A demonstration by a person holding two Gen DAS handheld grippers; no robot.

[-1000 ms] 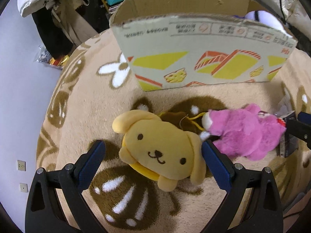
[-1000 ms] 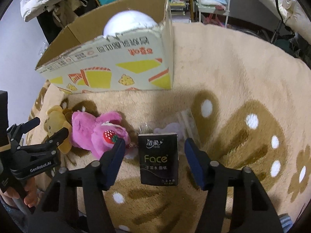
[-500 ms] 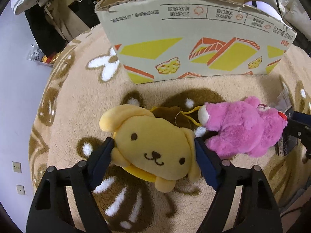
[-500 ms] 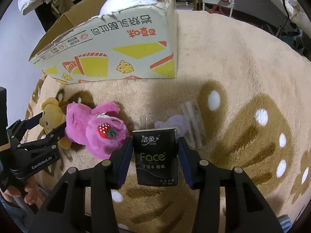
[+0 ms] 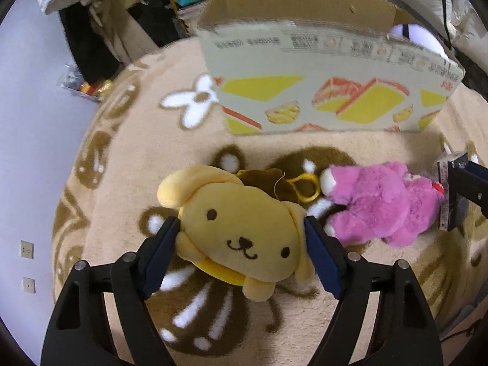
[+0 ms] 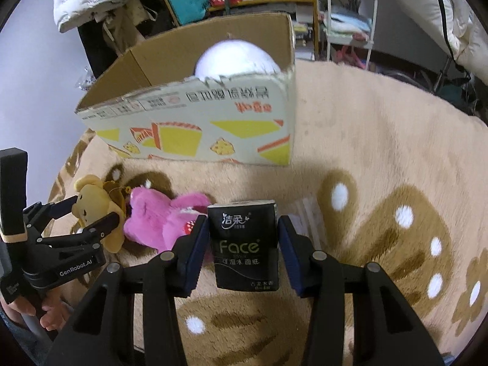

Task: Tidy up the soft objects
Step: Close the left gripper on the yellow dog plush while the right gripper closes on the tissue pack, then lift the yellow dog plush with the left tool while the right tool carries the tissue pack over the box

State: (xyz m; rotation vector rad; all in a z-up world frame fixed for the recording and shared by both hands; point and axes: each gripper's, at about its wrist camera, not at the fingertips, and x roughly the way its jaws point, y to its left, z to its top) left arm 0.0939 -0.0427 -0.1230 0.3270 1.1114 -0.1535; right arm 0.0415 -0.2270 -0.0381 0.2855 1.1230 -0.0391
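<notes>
Yellow plush dog [image 5: 244, 235] clamped in left hand-held gripper [image 5: 244, 244] — right hand-held gripper [image 6: 242, 244] on tissue pack [image 6: 244, 244], pink plush [image 5: 381, 201] between.

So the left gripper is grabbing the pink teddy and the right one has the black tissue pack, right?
Not quite. The left gripper is shut on the yellow puppy plush, as the left wrist view shows. The pink teddy lies beside it on the rug. The right gripper does have the black tissue pack.

Both tools have closed — left tool [image 5: 242, 244] squeezing the yellow dog plush [image 5: 241, 235], right tool [image 6: 242, 244] clamping the tissue pack [image 6: 244, 245].
</notes>
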